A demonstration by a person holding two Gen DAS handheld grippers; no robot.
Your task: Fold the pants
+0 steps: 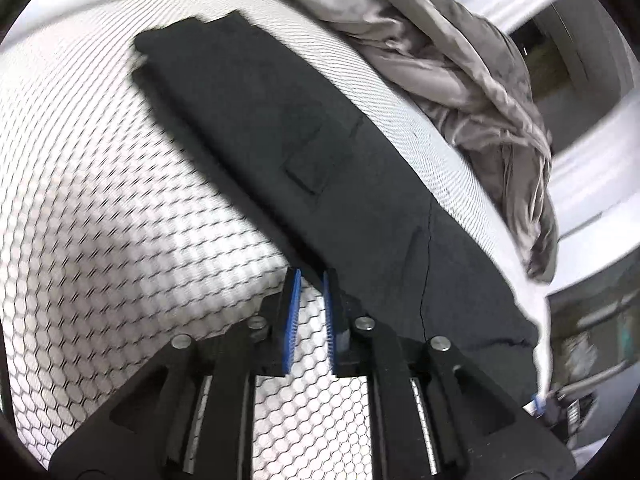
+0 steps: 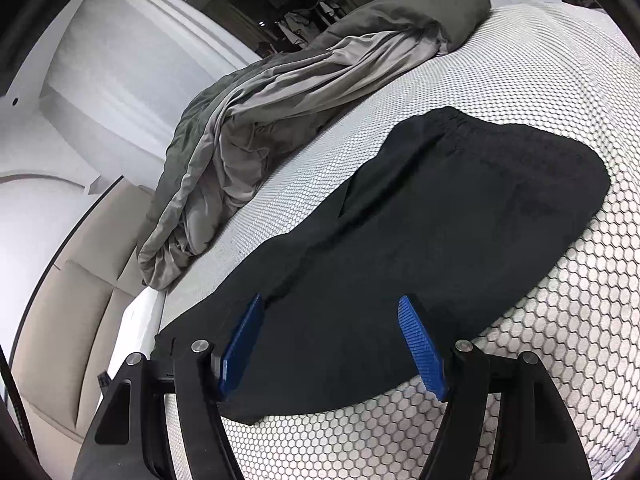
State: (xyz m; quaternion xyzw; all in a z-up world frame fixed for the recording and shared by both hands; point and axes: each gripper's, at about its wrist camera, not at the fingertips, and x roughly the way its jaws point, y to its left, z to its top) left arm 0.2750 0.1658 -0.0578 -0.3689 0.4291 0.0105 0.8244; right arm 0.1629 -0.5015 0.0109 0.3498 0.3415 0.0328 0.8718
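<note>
Black pants (image 1: 300,140) lie flat on the bed, folded lengthwise into a long strip that runs from upper left to lower right in the left wrist view. My left gripper (image 1: 310,276) is at the strip's near edge. Its blue pads stand a narrow gap apart, and only the mattress shows between them. In the right wrist view the pants (image 2: 440,220) spread ahead, waistband at the far end. My right gripper (image 2: 330,300) hovers over their near end, open wide with nothing clamped between its pads.
The mattress cover (image 1: 100,200) (image 2: 520,360) is white with a honeycomb pattern. A rumpled grey blanket (image 1: 460,60) (image 2: 280,92) is heaped along the far side of the bed. Beyond the bed's edge, a beige floor (image 2: 60,300) lies below white walls.
</note>
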